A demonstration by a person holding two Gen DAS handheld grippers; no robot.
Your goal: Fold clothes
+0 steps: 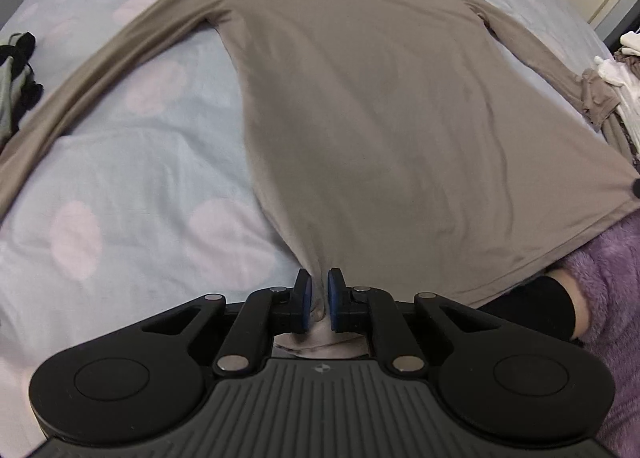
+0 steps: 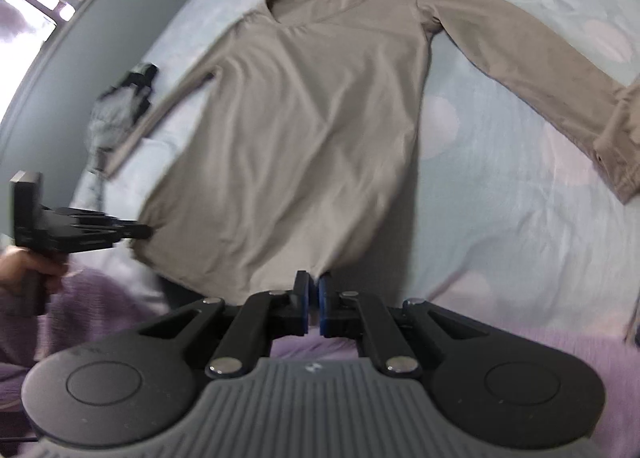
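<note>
Garment status: I see one taupe long-sleeved top (image 1: 360,118) spread flat, front up, on a pale blue bedsheet (image 1: 120,186) printed with soft pink ovals. Its neckline is wide and scooped and lies at the far end; the hem lies at the near end, towards me. The fabric is thin and smooth, with faint lengthwise creases down the body. Both sleeves extend outward: one runs long and straight, the other ends in a bunched, turned-back cuff.

Tool status: I have two grippers in view. The left gripper (image 1: 319,300) has its blue pads clamped on one hem corner, with a pinch of fabric gathered between them. The right gripper (image 2: 313,304) has its pads closed on the opposite hem corner, and the cloth is drawn up to a point there. In the right wrist view a hand (image 2: 24,274) grips the handle of the left gripper.

Other items counted: one small dark garment (image 2: 128,94) beside the straight sleeve, one pile of white clothes (image 1: 624,86) at the bed edge, and purple fleece (image 1: 608,258) near the hem.
</note>
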